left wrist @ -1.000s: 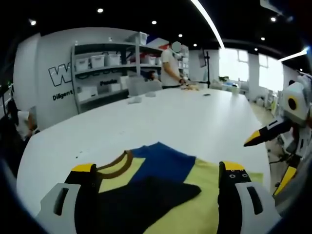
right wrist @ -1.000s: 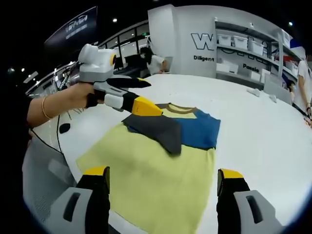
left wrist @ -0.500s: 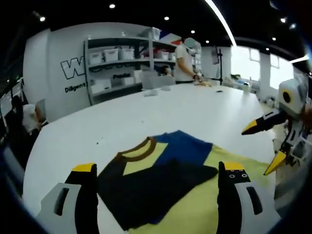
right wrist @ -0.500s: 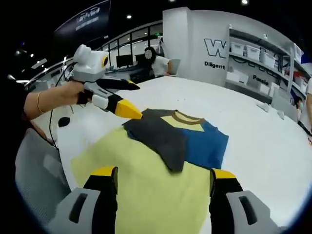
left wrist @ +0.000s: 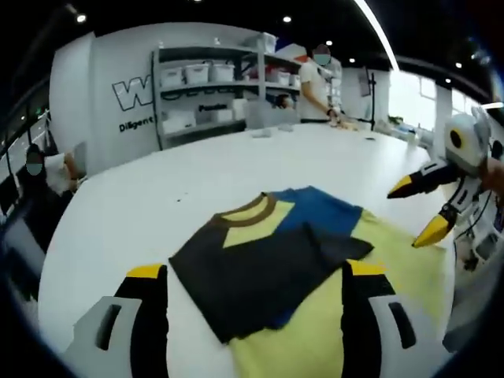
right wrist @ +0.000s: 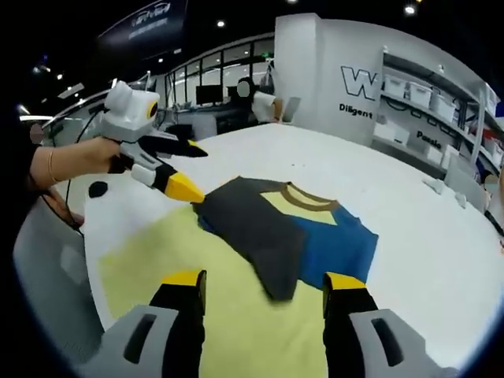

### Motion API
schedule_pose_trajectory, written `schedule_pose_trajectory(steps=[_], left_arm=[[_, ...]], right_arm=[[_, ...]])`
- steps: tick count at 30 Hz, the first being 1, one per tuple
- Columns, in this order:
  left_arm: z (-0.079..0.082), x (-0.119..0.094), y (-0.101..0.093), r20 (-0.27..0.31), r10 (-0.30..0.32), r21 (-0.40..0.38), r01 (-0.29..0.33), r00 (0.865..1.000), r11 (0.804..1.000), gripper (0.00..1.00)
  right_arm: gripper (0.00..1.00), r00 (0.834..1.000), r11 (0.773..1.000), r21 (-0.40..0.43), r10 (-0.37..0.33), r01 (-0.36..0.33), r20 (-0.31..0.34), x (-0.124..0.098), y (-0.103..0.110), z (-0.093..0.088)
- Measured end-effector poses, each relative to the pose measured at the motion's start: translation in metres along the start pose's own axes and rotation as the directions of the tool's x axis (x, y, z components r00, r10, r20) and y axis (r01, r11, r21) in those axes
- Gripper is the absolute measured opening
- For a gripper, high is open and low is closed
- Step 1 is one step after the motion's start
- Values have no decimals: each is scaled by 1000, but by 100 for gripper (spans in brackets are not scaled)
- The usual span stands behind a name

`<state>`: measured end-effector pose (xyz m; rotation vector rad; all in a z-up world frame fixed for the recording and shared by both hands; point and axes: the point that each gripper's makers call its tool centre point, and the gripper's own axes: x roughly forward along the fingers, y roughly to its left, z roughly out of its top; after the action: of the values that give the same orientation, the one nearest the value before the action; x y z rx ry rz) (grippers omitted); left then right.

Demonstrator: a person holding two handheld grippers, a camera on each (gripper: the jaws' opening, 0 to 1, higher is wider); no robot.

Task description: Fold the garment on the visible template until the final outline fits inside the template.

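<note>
A yellow, blue and dark grey T-shirt (left wrist: 291,260) lies flat on a large white worktop (left wrist: 197,181). Its dark sleeve (right wrist: 252,228) is folded inward across the chest, partly covering the blue sleeve and sitting just below the brown collar (right wrist: 303,197). The long yellow body of the shirt stretches toward the person holding the tools. No separate template outline can be made out on the worktop.

The left tool (left wrist: 252,276) hangs above the shirt with its yellow-tipped jaws spread wide, holding nothing. In the right gripper view it appears held in a person's hand (right wrist: 87,153), its tips just above the dark sleeve's edge. The right tool (right wrist: 264,279) is likewise spread apart and empty, hovering over the yellow lower part of the shirt.

The blue sleeve probably needs folding in next, then the body folded up. To do this well, each tool should pinch only the top layer at an outer edge, lift low, and carry the fabric straight across so the dark fold beneath is not dragged. Both tools moving together would keep the crease straight and the shirt on the worktop.
</note>
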<state>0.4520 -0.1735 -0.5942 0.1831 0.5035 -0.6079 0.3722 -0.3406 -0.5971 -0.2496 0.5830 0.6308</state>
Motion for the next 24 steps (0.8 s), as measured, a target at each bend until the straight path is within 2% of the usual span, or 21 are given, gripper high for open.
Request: schedule_pose_trajectory(steps=[6,10,12,15,20,24], left_arm=[[-24,1,6,-45,-8,-22,7,999,1000,71],[-37,0,14,-57,-1,-42,-1,998,999,57],[-44,1,18,-54,10,-48,-12,999,999,52],[-63,3,26,-95,37,-47,-41,995,998,45],[-74,2,32,-96,46,-78,-53,994,996,39],[-76,1,32,-96,51,-79,-59,994,995,34]], right_arm=[[43,1000,1000,-4,-2,2,-16,15,-2,-8],[35,1000,1000,-17,-2,2,-22,24,-3,-10],[35,1000,1000,-29,-2,1,-30,30,-4,-12],[34,999,999,-48,7,-9,-43,38,-4,-13],[32,999,999,-50,15,-17,-34,52,-5,-10],[28,999,998,-53,19,-21,-36,63,-3,-10]])
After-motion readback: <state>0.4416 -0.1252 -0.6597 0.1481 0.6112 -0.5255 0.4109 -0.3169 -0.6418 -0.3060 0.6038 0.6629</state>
